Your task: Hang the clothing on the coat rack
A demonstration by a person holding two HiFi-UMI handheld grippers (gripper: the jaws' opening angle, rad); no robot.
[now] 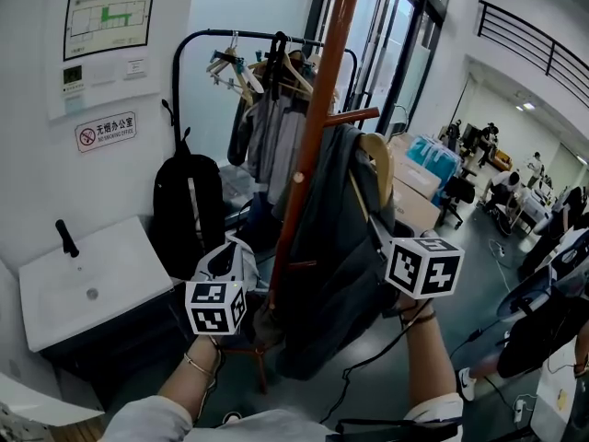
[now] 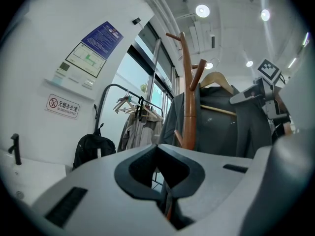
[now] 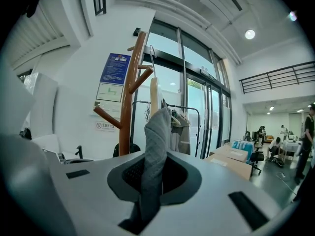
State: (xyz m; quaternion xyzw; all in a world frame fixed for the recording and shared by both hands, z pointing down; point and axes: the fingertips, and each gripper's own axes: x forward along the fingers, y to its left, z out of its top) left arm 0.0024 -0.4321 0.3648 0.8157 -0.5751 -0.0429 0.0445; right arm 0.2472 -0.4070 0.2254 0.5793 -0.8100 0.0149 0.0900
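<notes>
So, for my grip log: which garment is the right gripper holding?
The dark grey jacket on the wooden hanger beside the brown coat rack; the right gripper pinches its fabric. The other clothes hang on the black rail behind.

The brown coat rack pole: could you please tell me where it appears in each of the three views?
Head view: the brown coat rack pole runs up the centre, grey garment on its right.
Left gripper view: just right of centre, garment to its right.
Right gripper view: left of centre.
Shared landmark: the no-smoking sign on the white wall, left of the pole in every view.
</notes>
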